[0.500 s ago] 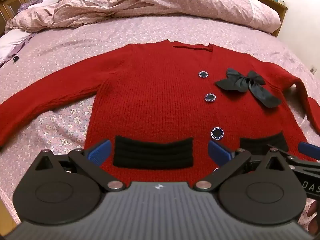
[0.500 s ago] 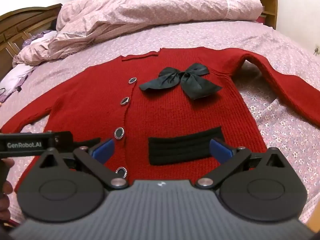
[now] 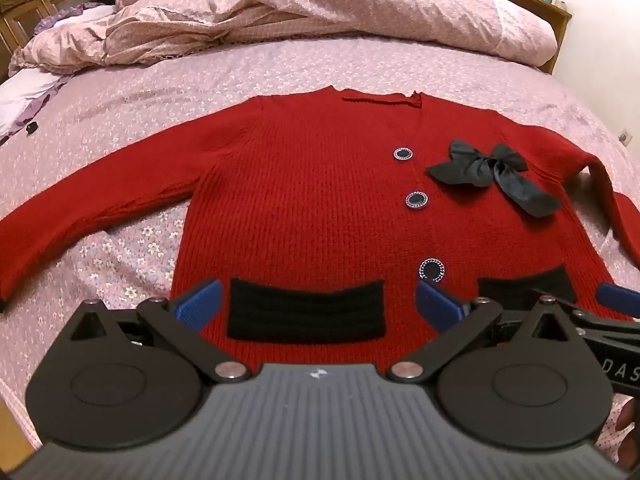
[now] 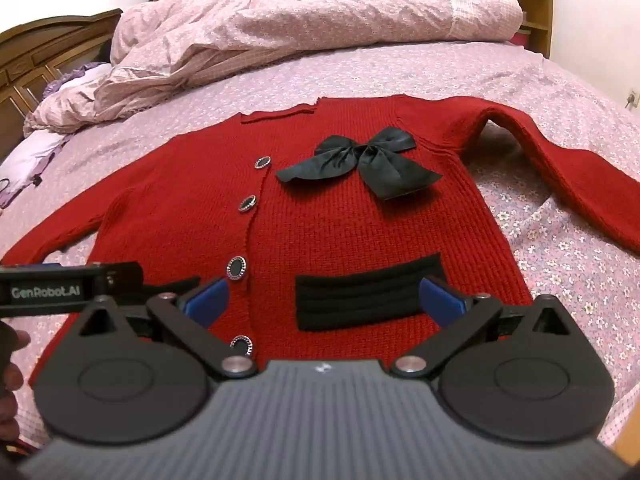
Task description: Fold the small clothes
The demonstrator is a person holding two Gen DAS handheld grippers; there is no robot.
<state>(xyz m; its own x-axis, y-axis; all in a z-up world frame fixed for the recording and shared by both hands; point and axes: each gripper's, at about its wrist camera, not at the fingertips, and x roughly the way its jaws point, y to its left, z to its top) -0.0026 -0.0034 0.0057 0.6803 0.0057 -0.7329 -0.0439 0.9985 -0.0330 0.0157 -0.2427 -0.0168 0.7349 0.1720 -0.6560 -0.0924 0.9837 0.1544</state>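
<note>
1. A red cardigan (image 3: 304, 216) is being displayed flat, front up, sleeves spread, on a floral pink bedsheet (image 3: 240, 76).
2. The left gripper (image 3: 318, 304) and right gripper (image 4: 324, 298) are being held wide apart-jawed, empty, above its near hem.
3. A rumpled duvet (image 4: 280, 28) is being shown at the far end.

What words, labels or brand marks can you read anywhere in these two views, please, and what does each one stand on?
"GenRobot.AI": on the side of the left gripper, seen in the right wrist view.
"DAS": cut off by the picture's edge, on the side of the right gripper, seen in the left wrist view.
The red cardigan shows no readable label.
</note>
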